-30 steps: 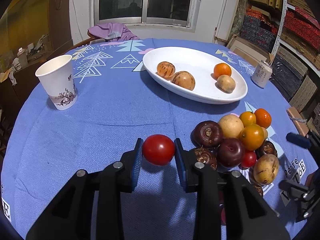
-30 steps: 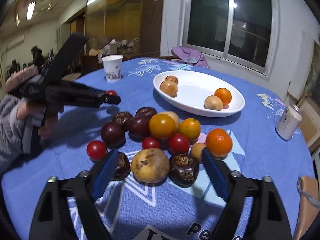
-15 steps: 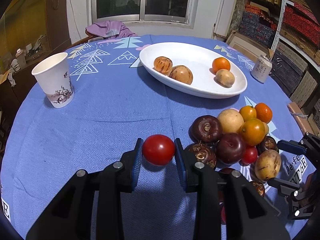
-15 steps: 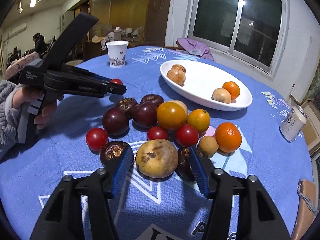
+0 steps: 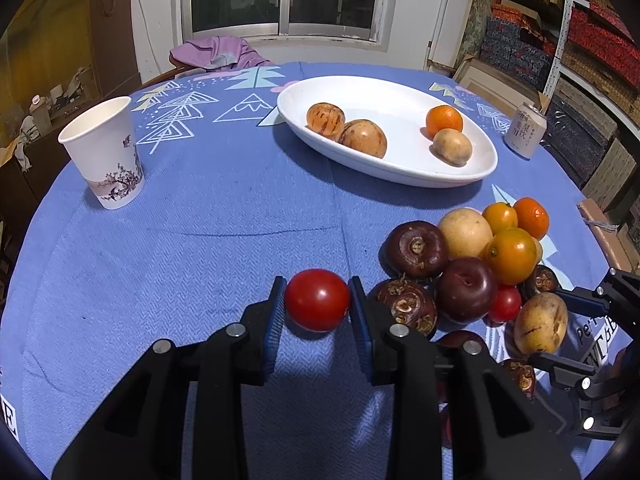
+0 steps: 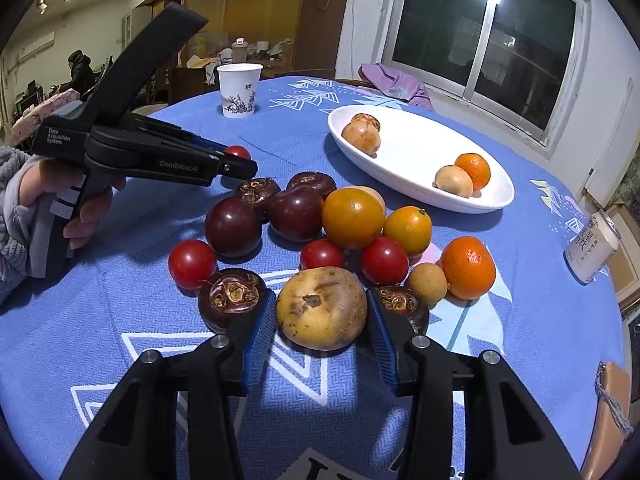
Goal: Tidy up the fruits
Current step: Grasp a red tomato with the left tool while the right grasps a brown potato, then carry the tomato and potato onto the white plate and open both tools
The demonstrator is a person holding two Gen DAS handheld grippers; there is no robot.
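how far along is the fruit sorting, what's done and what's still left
Early on. Done: four fruits lie in the white dish. In hand: the left gripper is shut on a red tomato; the right gripper has just been closing around a yellow-brown fruit, pads about touching it. Left: the pile of over a dozen fruits on the blue cloth.

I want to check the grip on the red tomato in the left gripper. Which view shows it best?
The left wrist view: the tomato sits centred and unobstructed between the left gripper's pads. In the right wrist view only a sliver of the tomato shows behind that gripper.
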